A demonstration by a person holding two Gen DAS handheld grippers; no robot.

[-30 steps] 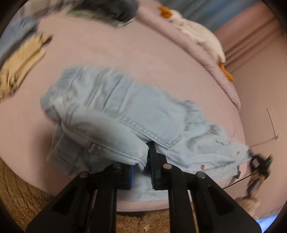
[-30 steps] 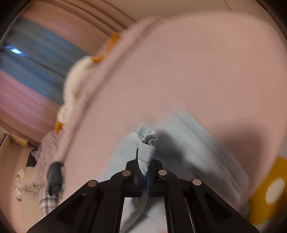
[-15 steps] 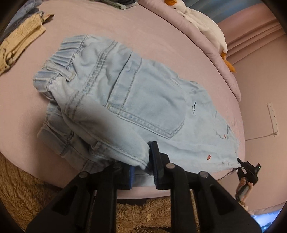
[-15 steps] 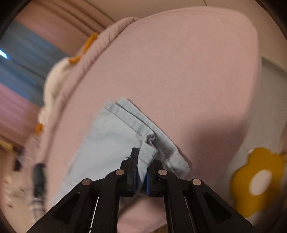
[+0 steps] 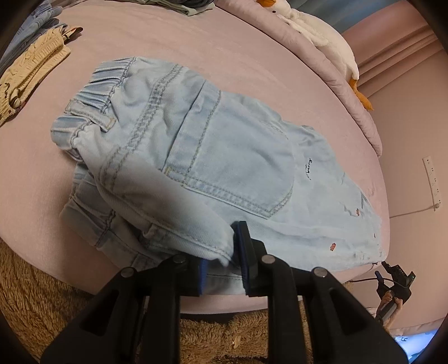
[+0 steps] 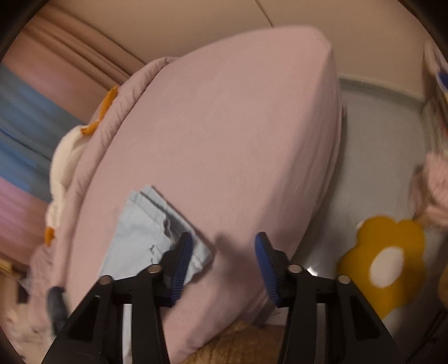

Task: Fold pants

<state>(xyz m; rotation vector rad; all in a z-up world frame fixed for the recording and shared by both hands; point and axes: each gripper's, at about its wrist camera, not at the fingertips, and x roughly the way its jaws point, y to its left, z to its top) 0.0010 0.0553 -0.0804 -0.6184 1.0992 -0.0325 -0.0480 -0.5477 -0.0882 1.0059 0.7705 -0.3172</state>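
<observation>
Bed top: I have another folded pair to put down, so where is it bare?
Bare sheet lies beyond the jeans, toward the quilt and plush goose. Crowded: the far corner, with yellow garment and stacked clothes, and the near edge under the jeans.

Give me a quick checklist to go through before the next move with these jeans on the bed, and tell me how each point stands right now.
1. Right gripper has let go: ok. Its jaws have just been opening, and nothing lies between them.
2. Left gripper has let go: not ok. A fold of the jeans sits between its jaws.
3. Jeans rest fully on the pink bed: ok, though the near edge lies close to the mattress edge.
4. Fold lies flat: not ok. The waistband end is bunched in layers.
5. Leg hems line up: cannot tell, the right view is blurred.
</observation>
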